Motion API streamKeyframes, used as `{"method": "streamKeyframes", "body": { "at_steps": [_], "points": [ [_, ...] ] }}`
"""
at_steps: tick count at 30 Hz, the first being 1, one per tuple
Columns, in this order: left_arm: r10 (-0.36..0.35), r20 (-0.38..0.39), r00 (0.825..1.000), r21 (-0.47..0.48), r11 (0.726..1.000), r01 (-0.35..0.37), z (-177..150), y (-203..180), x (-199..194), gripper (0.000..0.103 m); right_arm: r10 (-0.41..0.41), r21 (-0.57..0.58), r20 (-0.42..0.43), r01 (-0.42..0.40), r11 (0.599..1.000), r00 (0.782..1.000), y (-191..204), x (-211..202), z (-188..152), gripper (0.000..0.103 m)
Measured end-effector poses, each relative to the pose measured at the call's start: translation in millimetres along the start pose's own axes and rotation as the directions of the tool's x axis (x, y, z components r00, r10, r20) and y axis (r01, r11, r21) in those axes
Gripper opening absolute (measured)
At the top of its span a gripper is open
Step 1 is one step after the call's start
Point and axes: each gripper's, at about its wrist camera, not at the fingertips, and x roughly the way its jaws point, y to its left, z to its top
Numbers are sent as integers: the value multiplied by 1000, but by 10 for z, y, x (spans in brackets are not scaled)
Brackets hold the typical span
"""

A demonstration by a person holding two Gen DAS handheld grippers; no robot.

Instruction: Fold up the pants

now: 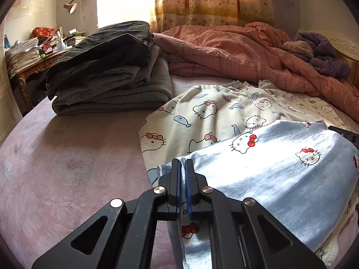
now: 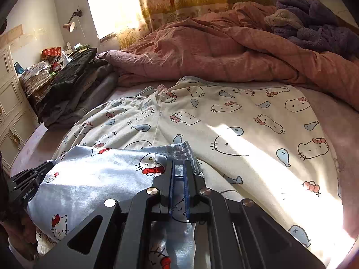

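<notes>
Pants point(image 2: 235, 123), cream cat print, lie spread on pink bed sheet point(image 1: 67, 157); blue lining side point(image 1: 280, 168) is doubled over the near part. Left gripper point(image 1: 183, 168) is clamped on one blue corner, right gripper point(image 2: 179, 168) clamped on the hem corner. Folded dark clothes stack point(image 1: 107, 71) sits left, pink duvet point(image 1: 235, 49) behind.

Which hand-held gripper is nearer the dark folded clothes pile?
Left. The left hand-held gripper grips the blue pants on the side toward the pile; the right hand-held gripper holds their far corner.
</notes>
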Motion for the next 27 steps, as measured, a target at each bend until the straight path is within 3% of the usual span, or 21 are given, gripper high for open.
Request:
{"method": "streamKeyframes", "body": {
  "at_steps": [1, 2, 3, 5, 7, 10, 14, 16, 18, 22, 23, 24, 27],
  "points": [
    [-5, 23, 1000, -4, 1000, 5, -2, 8, -46, 8, -8, 3, 14, 8, 1000, 1000, -7, -26, -4, 6],
    [-2, 54, 999, -13, 1000, 2, -5, 21, -108, 20, -15, 4, 28, 15, 1000, 999, -10, -51, -10, 6],
    [6, 88, 996, -24, 1000, -4, -10, 39, -181, 40, -21, 2, 44, 21, 1000, 999, -8, -83, -17, 6],
    [56, 167, 984, -61, 997, -46, -37, 80, -371, 58, -36, 1, 102, 36, 999, 994, 4, -208, -35, 6],
    [75, 246, 966, -79, 995, -57, -67, 79, -603, 56, -52, 1, 193, 53, 999, 980, 23, -416, -61, 6],
    [42, 317, 948, -58, 998, -25, -62, -40, -884, 50, -42, -35, 288, 55, 998, 957, 147, -717, -105, 6],
    [-12, 272, 962, -11, 1000, 16, 36, -338, -945, 30, 129, -78, 239, -114, 990, 962, 427, -874, -112, 6],
    [-83, 227, 970, -50, 994, 96, 56, -419, -881, 28, 232, -51, 197, -227, 973, 953, 574, -848, -151, 6],
    [-83, 192, 978, -68, 993, 98, 53, -501, -780, 23, 310, -29, 159, -310, 950, 937, 713, -779, -213, 6],
    [-15, 132, 991, -53, 998, 22, -33, -659, -508, 22, 263, -73, 128, -255, 964, 956, 986, -583, -366, 6],
    [-10, 81, 997, -49, 999, 14, -61, -662, -393, 19, 249, -69, 105, -243, 968, 963, 1014, -501, -387, 6],
    [-26, 49, 998, -80, 996, 30, -69, -606, -321, 13, 215, -62, 77, -211, 976, 973, 1025, -407, -406, 6],
    [-42, 24, 999, -189, 981, 46, -122, -392, -227, 13, 168, -23, 67, -167, 986, 983, 947, -298, -452, 6]
  ]
}}
